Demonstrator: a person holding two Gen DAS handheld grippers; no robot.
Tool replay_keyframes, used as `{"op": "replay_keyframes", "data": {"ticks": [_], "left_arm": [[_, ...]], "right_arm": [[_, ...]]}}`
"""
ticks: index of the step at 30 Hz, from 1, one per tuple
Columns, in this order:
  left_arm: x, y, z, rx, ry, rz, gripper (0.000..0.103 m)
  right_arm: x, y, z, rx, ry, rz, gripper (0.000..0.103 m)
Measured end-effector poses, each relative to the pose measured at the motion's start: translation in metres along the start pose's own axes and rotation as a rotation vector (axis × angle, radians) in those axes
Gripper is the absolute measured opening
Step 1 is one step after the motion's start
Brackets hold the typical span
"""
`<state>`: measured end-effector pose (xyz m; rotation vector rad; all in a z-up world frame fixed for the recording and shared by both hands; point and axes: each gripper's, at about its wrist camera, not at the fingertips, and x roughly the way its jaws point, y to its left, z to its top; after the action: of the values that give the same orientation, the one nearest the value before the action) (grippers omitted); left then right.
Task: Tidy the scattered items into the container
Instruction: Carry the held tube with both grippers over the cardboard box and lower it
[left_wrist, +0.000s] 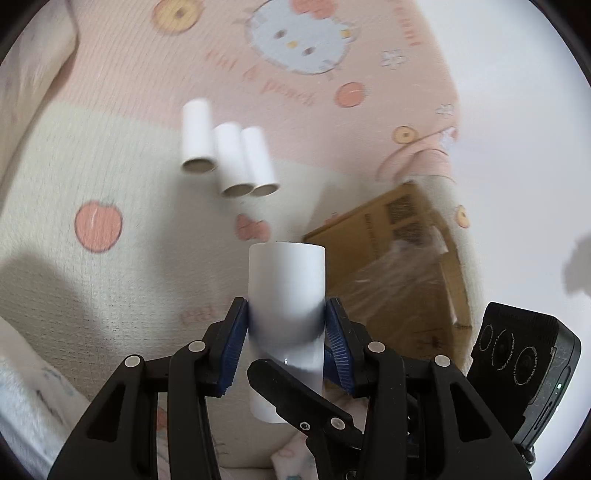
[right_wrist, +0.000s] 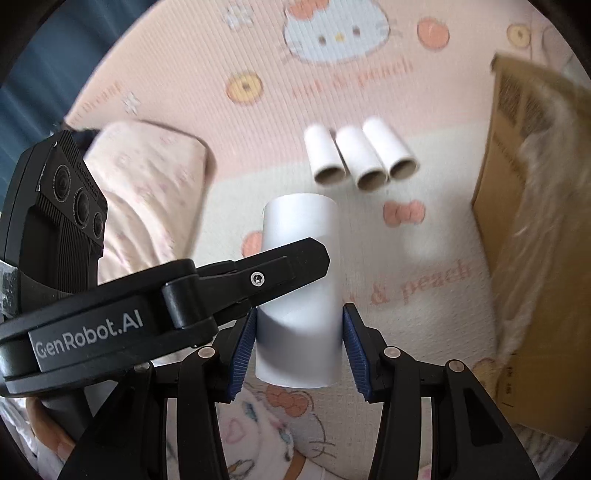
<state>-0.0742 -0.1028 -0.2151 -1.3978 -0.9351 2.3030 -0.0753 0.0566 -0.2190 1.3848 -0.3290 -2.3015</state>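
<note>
1. Your left gripper (left_wrist: 286, 310) has its blue pads (left_wrist: 236, 343) pressed against both sides of a white tube (left_wrist: 286, 273). It's pinched low in the centre of the left wrist view, standing upright in the frame.
2. Over to the right wrist view: your right gripper (right_wrist: 299, 317) brackets that same tube from another side. The pad on the frame's left looks to be touching it, while the other pad shows a thin sliver of gap, so I can't tell whether you're truly clamping there.
3. The left gripper's black body, lettered "GenRobot.AI", sweeps in from the left of the right wrist view, one finger lying across the tube's front.
4. In the left wrist view, a black finger of the right gripper crosses the tube's lower part.
5. Three more tubes (left_wrist: 229, 155) lie side by side on the peach-print mat (left_wrist: 110, 166), above centre in both views, open ends facing you. The two on the right touch each other; the left one sits just beside them.
6. The cardboard box (left_wrist: 388, 221) is right of centre in the left wrist view and along the right edge of the right wrist view. Crinkly clear plastic (left_wrist: 399, 280) shows inside it, though everything there is blurred.
7. A pale pink pillow (right_wrist: 147, 177) lies in the left half of the right wrist view, well apart from the box.
</note>
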Motion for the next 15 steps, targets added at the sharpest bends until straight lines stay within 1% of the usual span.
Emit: {"op": "replay_keyframes", "data": {"ticks": [2, 4, 6, 10, 15], "left_arm": [[-0.005, -0.019, 0.000, 0.020, 0.007, -0.001, 0.047], [-0.006, -0.037, 0.001, 0.048, 0.034, -0.002, 0.048], [-0.007, -0.055, 0.001, 0.098, 0.028, 0.006, 0.048], [-0.007, -0.089, 0.003, 0.188, 0.029, 0.043, 0.048], [0.003, -0.130, 0.008, 0.249, 0.039, 0.025, 0.047]], "right_arm": [[-0.013, 0.000, 0.000, -0.008, -0.039, 0.010, 0.044], [-0.029, 0.001, 0.001, -0.021, -0.082, 0.011, 0.044], [-0.042, 0.000, 0.003, -0.023, -0.121, 0.009, 0.044], [-0.067, -0.020, 0.006, 0.023, -0.170, 0.047, 0.044], [-0.095, -0.044, 0.009, 0.061, -0.224, 0.052, 0.044]]}}
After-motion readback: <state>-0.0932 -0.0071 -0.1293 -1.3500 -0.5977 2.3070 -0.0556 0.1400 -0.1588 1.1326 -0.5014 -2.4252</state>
